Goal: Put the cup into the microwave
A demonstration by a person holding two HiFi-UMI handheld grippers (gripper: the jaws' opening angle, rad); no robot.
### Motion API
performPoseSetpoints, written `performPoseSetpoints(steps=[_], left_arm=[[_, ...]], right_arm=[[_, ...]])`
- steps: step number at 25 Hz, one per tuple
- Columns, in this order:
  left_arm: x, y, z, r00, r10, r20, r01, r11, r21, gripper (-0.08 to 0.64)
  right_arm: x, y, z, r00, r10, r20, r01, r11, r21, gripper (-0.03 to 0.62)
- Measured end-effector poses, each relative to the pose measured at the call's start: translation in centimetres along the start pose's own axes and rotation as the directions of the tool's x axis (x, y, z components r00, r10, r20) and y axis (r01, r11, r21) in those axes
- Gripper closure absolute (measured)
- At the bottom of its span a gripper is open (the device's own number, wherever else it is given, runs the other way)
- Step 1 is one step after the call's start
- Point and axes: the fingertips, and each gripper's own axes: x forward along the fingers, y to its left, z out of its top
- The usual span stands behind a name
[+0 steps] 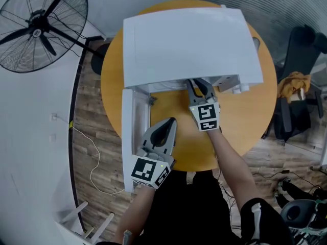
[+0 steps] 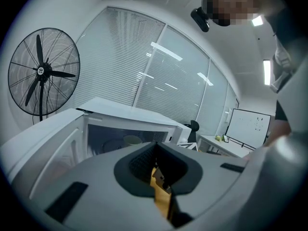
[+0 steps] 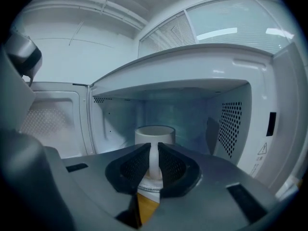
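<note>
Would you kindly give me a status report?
Right gripper shut on handle of white cup. Cup upright inside open white microwave. Left gripper shut, empty, outside. Nothing blocking.

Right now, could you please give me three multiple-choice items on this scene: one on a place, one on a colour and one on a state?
1. Where is the cup?
A. on a shelf
B. inside the microwave
C. on top of it

2. What colour is the table?
A. black
B. white
C. orange-brown

3. How is the right hand-held gripper?
A. shut on the cup's handle
B. wide open and empty
C. out of view

Answers:
1 B, the microwave's inside shows all round the cup.
2 C, the head view shows that colour beside the microwave.
3 A, its jaws clamp the handle.
</note>
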Motion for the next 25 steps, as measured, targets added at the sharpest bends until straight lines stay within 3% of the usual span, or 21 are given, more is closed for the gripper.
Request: performPoseSetpoints(steps=[25], left_arm=[[-0.9,0.3,-0.6,1.000,-0.016,-0.012,0.016,1.000,-0.004,0.563]], right_arm=[[4.8,-0.8,0.6,0.997,-0.068,0.031,0.069,0.998,-0.004,0.535]])
